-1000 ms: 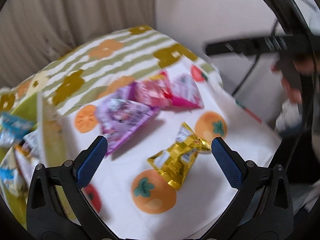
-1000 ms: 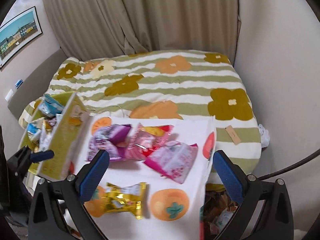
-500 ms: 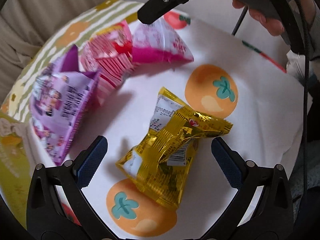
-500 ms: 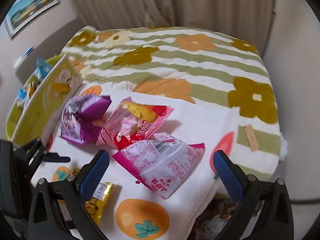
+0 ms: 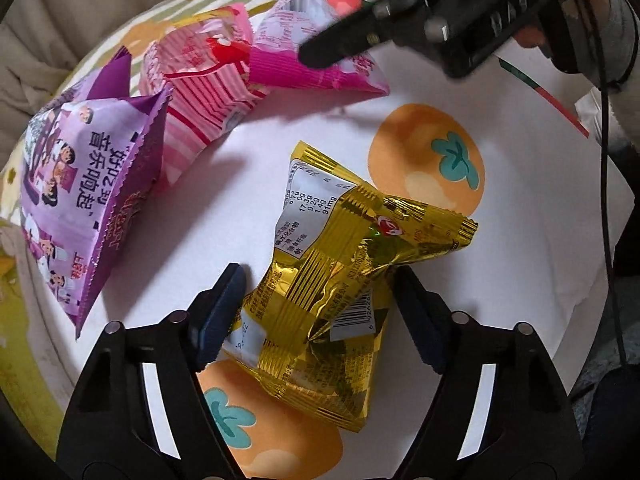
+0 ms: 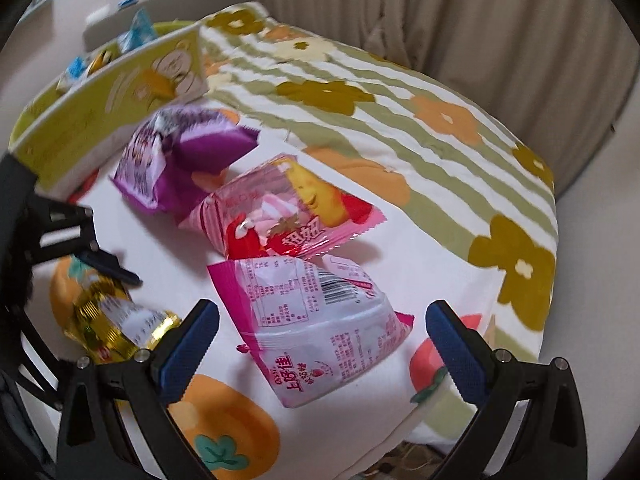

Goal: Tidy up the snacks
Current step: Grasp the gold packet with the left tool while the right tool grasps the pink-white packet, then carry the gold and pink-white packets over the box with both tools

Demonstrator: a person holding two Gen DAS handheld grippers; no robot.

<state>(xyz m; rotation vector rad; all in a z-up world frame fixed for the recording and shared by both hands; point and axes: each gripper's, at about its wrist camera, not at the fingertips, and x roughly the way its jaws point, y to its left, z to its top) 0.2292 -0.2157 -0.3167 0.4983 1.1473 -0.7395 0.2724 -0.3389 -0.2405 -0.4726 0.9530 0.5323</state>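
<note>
My left gripper (image 5: 318, 300) is closing around a gold foil snack packet (image 5: 344, 276) lying on the white cloth with orange fruit prints (image 5: 520, 200); both pads touch its sides. In the right wrist view the gold packet (image 6: 112, 320) lies at the left, with the left gripper (image 6: 102, 264) over it. My right gripper (image 6: 320, 344) is open, its fingers either side of a pink-and-white snack bag (image 6: 320, 328). A pink striped bag (image 6: 288, 216) and a purple bag (image 6: 180, 156) lie behind it. The right gripper's finger (image 5: 344, 46) hovers over the pink-and-white bag (image 5: 320, 68).
A green box (image 6: 104, 92) holding several snacks stands at the far left of the bed. A green-striped flowered blanket (image 6: 400, 112) covers the bed beyond the cloth. Curtains (image 6: 480, 12) hang behind. The bed edge drops off on the right.
Both grippers moved in close to the snacks. The left jaws narrowed from wide open onto the gold packet. The right gripper came down around the pink-and-white bag, still open.
</note>
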